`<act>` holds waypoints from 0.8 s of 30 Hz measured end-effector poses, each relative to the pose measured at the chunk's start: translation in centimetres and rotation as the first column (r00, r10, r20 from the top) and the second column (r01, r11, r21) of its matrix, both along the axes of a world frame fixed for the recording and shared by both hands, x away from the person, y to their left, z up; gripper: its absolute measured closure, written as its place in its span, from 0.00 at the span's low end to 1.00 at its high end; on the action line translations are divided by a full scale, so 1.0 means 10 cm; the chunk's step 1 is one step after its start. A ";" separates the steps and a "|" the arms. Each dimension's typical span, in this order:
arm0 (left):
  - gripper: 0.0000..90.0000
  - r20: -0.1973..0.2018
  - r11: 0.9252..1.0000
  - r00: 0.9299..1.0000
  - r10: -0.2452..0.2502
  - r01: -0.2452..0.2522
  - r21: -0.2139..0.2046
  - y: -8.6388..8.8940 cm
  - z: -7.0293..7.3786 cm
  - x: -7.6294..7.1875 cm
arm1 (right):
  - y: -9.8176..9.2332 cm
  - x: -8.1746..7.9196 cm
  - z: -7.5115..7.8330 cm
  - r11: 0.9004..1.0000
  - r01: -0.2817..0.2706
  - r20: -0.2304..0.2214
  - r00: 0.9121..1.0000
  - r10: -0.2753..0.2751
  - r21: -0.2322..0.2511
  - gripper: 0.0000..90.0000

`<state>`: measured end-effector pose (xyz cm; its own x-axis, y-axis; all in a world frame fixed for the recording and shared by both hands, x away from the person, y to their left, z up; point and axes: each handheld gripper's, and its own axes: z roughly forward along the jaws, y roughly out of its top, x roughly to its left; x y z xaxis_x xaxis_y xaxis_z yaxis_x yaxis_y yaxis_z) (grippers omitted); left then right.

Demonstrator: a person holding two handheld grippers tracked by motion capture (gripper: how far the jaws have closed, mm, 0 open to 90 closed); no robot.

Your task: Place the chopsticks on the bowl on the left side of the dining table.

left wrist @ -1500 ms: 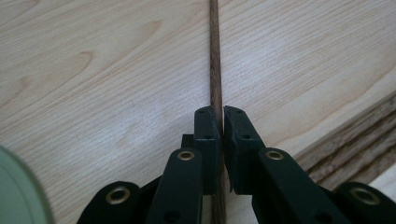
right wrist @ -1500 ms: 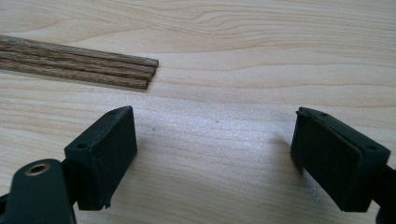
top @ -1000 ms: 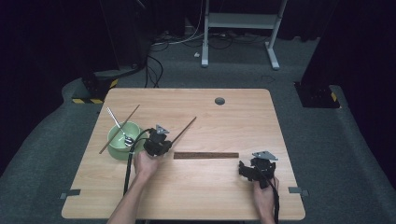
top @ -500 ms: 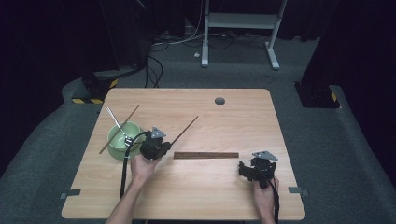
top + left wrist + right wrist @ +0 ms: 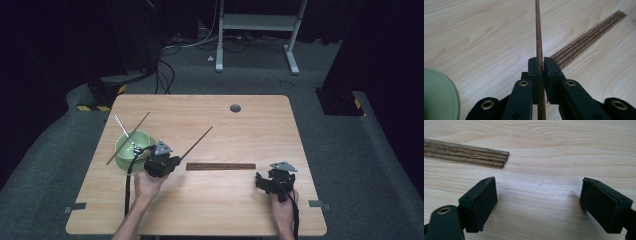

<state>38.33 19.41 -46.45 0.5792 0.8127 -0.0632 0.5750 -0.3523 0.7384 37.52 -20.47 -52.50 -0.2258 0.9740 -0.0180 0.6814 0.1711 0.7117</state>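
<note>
My left gripper (image 5: 172, 160) (image 5: 542, 61) is shut on a thin wooden stick (image 5: 197, 141) (image 5: 539, 35), which runs straight out from between its pads, toward the table's far right in the high view. A bundle of like sticks (image 5: 220, 166) (image 5: 589, 37) (image 5: 466, 153) lies flat mid-table, right of that gripper. My right gripper (image 5: 262, 180) (image 5: 539, 192) stands open low over bare wood just right of the bundle's end, nothing between its jaws. A green bowl (image 5: 120, 147) (image 5: 439, 97) sits left of the left gripper.
Another wooden stick (image 5: 141, 121) leans across the bowl, and a metal whisk (image 5: 123, 128) stands in it. A round cable hole (image 5: 235, 108) is near the table's far edge. Cables trail from both grippers toward the near edge.
My left gripper has drifted a little toward the near left with the stick still gripped. The right gripper has stayed where it was.
</note>
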 end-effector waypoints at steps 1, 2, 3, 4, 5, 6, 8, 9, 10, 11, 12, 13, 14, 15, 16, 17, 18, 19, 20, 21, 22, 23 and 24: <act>0.93 -0.001 1.000 1.000 0.001 -0.001 -0.003 0.01 0.01 -0.02 | 0.00 0.00 0.00 1.000 0.000 0.000 1.000 0.000 0.000 0.15; 0.93 0.000 1.000 1.000 0.001 -0.001 -0.001 0.02 0.01 -0.03 | 0.00 0.00 0.00 1.000 0.000 0.000 1.000 0.000 0.000 0.15; 0.93 0.001 1.000 1.000 0.000 0.000 0.004 0.03 0.02 -0.05 | 0.00 0.00 0.00 1.000 -0.001 0.000 1.000 0.001 0.000 0.15; 0.93 0.002 1.000 1.000 0.000 0.000 0.008 0.03 0.03 -0.06 | 0.00 0.00 0.00 1.000 -0.004 0.001 1.000 0.004 -0.001 0.16; 0.93 0.005 1.000 1.000 0.002 -0.002 0.005 0.04 0.03 -0.08 | 0.00 0.00 0.00 1.000 -0.004 0.001 1.000 0.004 -0.001 0.15; 0.93 0.009 1.000 1.000 0.003 -0.003 -0.002 0.06 0.04 -0.10 | 0.00 0.00 0.00 1.000 -0.004 0.001 1.000 0.004 -0.001 0.15; 0.93 0.014 1.000 1.000 0.004 -0.003 -0.012 0.08 0.05 -0.13 | 0.00 0.00 0.00 1.000 -0.004 0.001 1.000 0.004 -0.001 0.15; 0.93 0.017 1.000 1.000 0.004 -0.004 -0.011 0.09 0.06 -0.15 | 0.00 0.00 0.00 1.000 -0.004 0.001 1.000 0.004 -0.001 0.15; 0.93 0.020 1.000 1.000 0.003 -0.003 -0.012 0.10 0.06 -0.16 | 0.00 0.00 0.00 1.000 -0.004 0.001 1.000 0.004 -0.001 0.15; 0.93 0.021 1.000 1.000 0.004 -0.004 -0.012 0.11 0.06 -0.17 | 0.00 0.00 0.00 1.000 -0.004 0.001 1.000 0.004 -0.001 0.15; 0.93 0.024 1.000 1.000 0.004 -0.004 -0.010 0.12 0.07 -0.18 | 0.00 0.00 0.00 1.000 -0.004 0.001 1.000 0.004 -0.001 0.15; 0.93 0.025 1.000 1.000 0.003 -0.003 -0.005 0.13 0.07 -0.19 | 0.00 0.00 0.00 1.000 -0.004 0.001 1.000 0.004 -0.001 0.15; 0.93 0.024 1.000 1.000 0.005 -0.005 -0.008 0.14 0.07 -0.20 | 0.00 0.00 0.00 1.000 -0.004 0.001 1.000 0.004 -0.001 0.15; 0.93 0.026 1.000 1.000 0.004 -0.004 -0.003 0.15 0.07 -0.20 | 0.00 0.00 0.00 1.000 -0.003 0.000 1.000 0.003 -0.001 0.15; 0.93 0.024 1.000 1.000 0.007 -0.006 -0.007 0.16 0.07 -0.21 | 0.00 0.00 0.00 1.000 -0.004 0.001 1.000 0.004 -0.001 0.15; 0.93 0.027 1.000 1.000 0.005 -0.005 -0.005 0.17 0.08 -0.22 | 0.00 0.00 0.00 1.000 -0.004 0.001 1.000 0.004 -0.002 0.15; 0.93 0.028 1.000 1.000 0.006 -0.006 -0.006 0.18 0.08 -0.24 | 0.00 0.00 0.00 1.000 -0.003 0.000 1.000 0.003 -0.001 0.15; 0.93 0.031 1.000 0.999 0.007 -0.007 -0.007 0.20 0.09 -0.26 | 0.00 0.00 0.00 1.000 -0.004 0.001 1.000 0.004 -0.001 0.15; 0.93 0.033 1.000 0.999 0.007 -0.007 -0.006 0.21 0.09 -0.27 | 0.00 0.00 0.00 1.000 -0.004 0.001 1.000 0.004 -0.001 0.15; 0.93 0.035 1.000 0.999 0.008 -0.008 -0.004 0.22 0.09 -0.28 | 0.00 0.00 0.00 1.000 -0.004 0.001 1.000 0.004 -0.001 0.15; 0.93 0.037 1.000 0.999 0.011 -0.011 -0.008 0.24 0.09 -0.29 | 0.00 0.00 0.00 1.000 -0.004 0.001 1.000 0.004 -0.001 0.15; 0.93 0.039 1.000 0.999 0.014 -0.013 -0.009 0.26 0.09 -0.30 | 0.00 0.00 0.00 1.000 -0.004 0.001 1.000 0.004 -0.002 0.15; 0.93 0.039 1.000 0.999 0.018 -0.017 -0.011 0.28 0.09 -0.31 | 0.00 0.00 0.00 1.000 -0.004 0.000 1.000 0.004 -0.001 0.15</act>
<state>35.21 22.18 -45.57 0.5670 0.8222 -0.0495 0.5518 -0.3345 0.7639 37.52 -20.47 -52.50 -0.2297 0.9731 -0.0191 0.6803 0.1745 0.7118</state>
